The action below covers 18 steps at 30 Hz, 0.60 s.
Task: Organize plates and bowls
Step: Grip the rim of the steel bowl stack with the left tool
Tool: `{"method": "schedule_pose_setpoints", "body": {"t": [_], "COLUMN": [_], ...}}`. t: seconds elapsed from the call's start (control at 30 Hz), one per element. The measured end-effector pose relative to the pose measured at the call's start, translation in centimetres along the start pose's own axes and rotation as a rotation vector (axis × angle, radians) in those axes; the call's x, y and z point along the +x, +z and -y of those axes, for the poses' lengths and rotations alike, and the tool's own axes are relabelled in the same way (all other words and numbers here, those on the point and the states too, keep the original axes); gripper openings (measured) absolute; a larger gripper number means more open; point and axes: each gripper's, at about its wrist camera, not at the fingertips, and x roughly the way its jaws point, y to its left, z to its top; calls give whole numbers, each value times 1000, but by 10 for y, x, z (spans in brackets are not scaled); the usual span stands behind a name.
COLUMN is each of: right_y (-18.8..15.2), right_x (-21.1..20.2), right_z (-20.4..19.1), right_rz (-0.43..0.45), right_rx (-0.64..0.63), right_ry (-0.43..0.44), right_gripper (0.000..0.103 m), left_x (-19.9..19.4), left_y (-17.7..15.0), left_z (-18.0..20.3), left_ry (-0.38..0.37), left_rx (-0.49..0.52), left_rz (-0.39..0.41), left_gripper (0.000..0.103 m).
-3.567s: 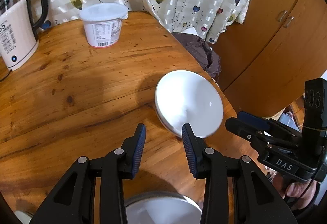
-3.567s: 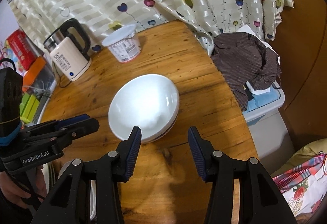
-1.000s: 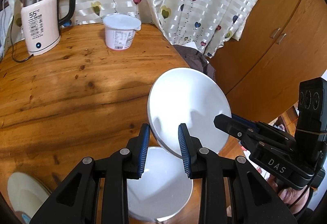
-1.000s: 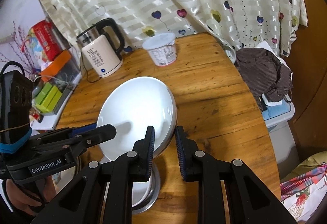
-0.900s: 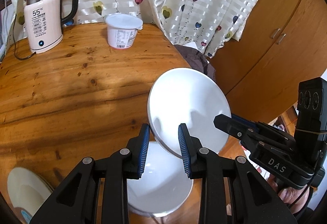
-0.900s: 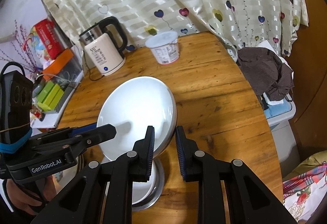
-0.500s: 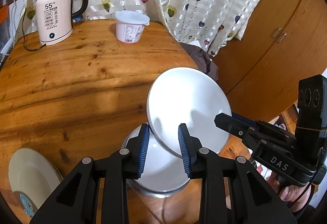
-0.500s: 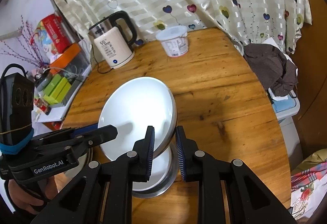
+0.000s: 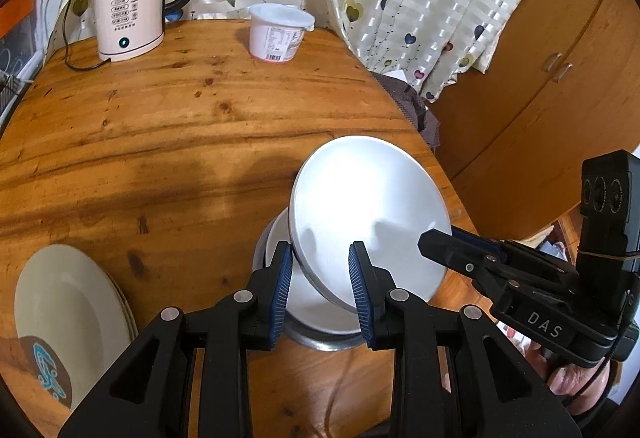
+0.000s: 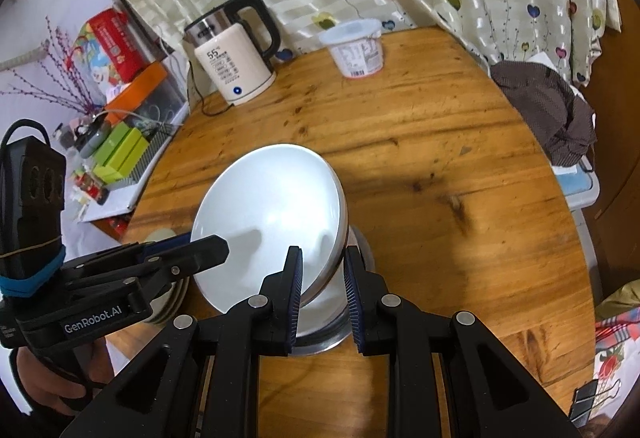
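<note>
Both grippers hold one white bowl (image 9: 368, 214) by its rim, lifted above the round wooden table (image 9: 168, 126). My left gripper (image 9: 320, 274) is shut on the bowl's near rim; my right gripper (image 10: 322, 278) is shut on the opposite rim of the same bowl (image 10: 268, 222). Under it a steel bowl (image 9: 320, 334) stands on the table, also in the right wrist view (image 10: 340, 334). A stack of cream plates (image 9: 64, 314) lies at the table's front left.
An electric kettle (image 9: 132, 2) and a white tub (image 9: 280, 32) stand at the back of the table. A curtain hangs behind. A wooden cabinet (image 9: 540, 78) is to the right. Brown cloth on a bin (image 10: 560, 110) sits beside the table. Boxes and clutter (image 10: 116, 110) lie left.
Both grippers have risen and drawn back with the white bowl. The steel bowl below and the plate stack have come into fuller view. The grip is unchanged.
</note>
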Motion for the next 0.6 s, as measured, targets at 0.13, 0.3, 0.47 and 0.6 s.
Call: {"method": "schedule_pose_setpoints", "body": {"t": [0.13, 0.3, 0.47, 0.6], "right_y": [-4, -6, -8, -9], "right_x": [3, 6, 9, 11], "right_z": [0, 2, 4, 5], "right_rz": [-14, -27, -39, -48], "right_rx": [0, 5, 11, 13], "right_ry": [4, 9, 11, 12], "right_gripper": [20, 20, 20, 20], "left_x": [3, 6, 10, 12], "left_y": [-6, -10, -13, -14], "left_z": [-2, -2, -2, -3], "left_ry": [7, 11, 17, 17], "left_rx": [-5, -8, -8, -9], "left_rz": [-13, -27, -38, -48], "left_gripper": [30, 30, 30, 30]}}
